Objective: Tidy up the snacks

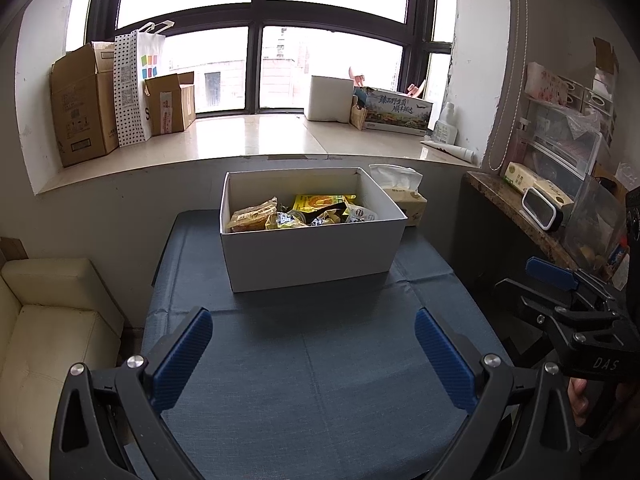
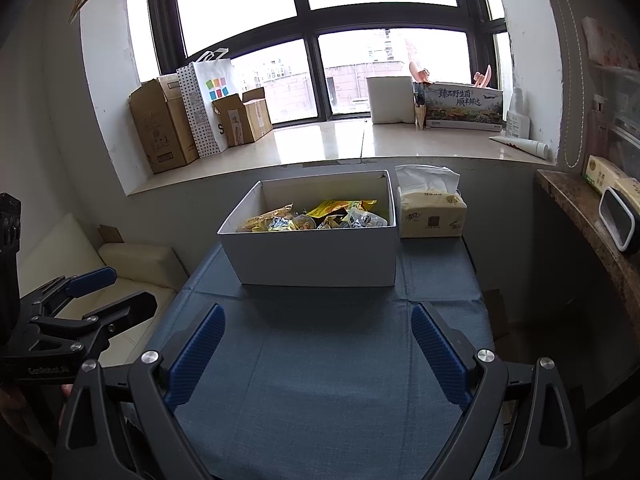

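White cardboard box (image 1: 308,252) at far edge of blue-clothed worktop (image 1: 320,360), open top, so snack packets (image 1: 296,214) drop in loose; packets all lie heaped inside. Tissue pack (image 2: 432,216) touches box at far right corner. Left hand-held gripper (image 1: 314,354) and right hand-held gripper (image 2: 318,354) hover over near edge, jaws spread wide, gripping nothing.

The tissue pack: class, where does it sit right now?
In both wrist views the tissue pack sits at the table's far right, beside the white snack box, below the windowsill.
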Available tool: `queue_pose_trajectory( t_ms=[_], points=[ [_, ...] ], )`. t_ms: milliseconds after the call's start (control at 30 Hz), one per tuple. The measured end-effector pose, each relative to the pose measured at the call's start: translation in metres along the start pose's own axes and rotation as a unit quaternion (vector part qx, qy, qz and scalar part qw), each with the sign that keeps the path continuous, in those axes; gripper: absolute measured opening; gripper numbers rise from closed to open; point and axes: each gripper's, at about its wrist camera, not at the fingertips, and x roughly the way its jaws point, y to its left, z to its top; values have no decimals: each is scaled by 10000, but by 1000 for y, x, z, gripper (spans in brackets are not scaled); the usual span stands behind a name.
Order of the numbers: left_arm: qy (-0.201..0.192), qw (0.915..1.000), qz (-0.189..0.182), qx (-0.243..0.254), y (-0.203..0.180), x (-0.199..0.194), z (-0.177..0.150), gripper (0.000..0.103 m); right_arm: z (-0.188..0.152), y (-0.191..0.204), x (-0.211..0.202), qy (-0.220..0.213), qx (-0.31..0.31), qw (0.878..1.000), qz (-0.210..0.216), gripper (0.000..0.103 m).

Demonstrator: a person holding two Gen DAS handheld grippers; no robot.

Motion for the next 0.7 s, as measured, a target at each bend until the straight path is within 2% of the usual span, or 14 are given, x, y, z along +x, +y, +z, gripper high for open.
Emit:
queue_pose_trajectory(
  t_ms=[700],
  points=[
    [-52,10000,-39,45,-3,-2,2,103,-1,-2,-1,-12,32,10000,-24,97]
  ],
)
